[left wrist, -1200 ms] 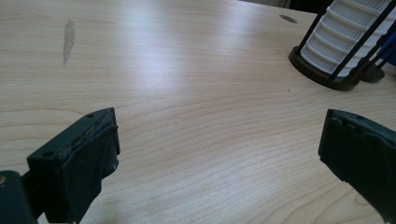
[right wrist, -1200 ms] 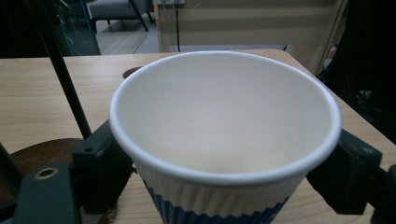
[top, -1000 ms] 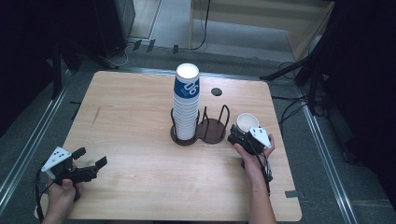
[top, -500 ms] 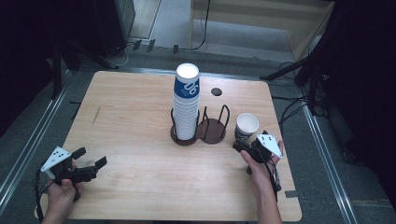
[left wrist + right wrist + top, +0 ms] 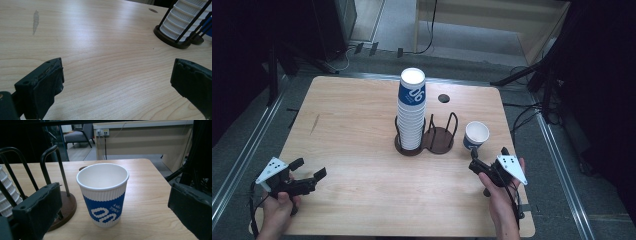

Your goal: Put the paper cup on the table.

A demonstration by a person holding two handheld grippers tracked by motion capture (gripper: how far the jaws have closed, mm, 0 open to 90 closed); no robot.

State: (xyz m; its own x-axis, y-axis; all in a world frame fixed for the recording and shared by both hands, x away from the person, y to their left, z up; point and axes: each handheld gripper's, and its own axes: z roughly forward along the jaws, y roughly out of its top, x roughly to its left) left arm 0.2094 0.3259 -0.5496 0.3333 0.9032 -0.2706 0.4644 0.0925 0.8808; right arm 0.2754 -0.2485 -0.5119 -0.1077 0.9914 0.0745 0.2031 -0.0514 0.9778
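1. Right gripper [image 5: 484, 161]: drawn back toward the near right corner, jaws wide apart, clear of the cup [image 5: 476, 135].
2. Cup: upright near the surface's [image 5: 352, 125] right edge, unmoved.
3. Left gripper [image 5: 309, 169]: open, unmoved at the near left corner.

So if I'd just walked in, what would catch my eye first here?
Probably the tall stack of paper cups in a dark wire holder at the table's middle. Right of it, a single blue-and-white paper cup stands upright and empty on the wooden table. The right gripper sits just before that cup, jaws open, the left gripper at the near left corner.
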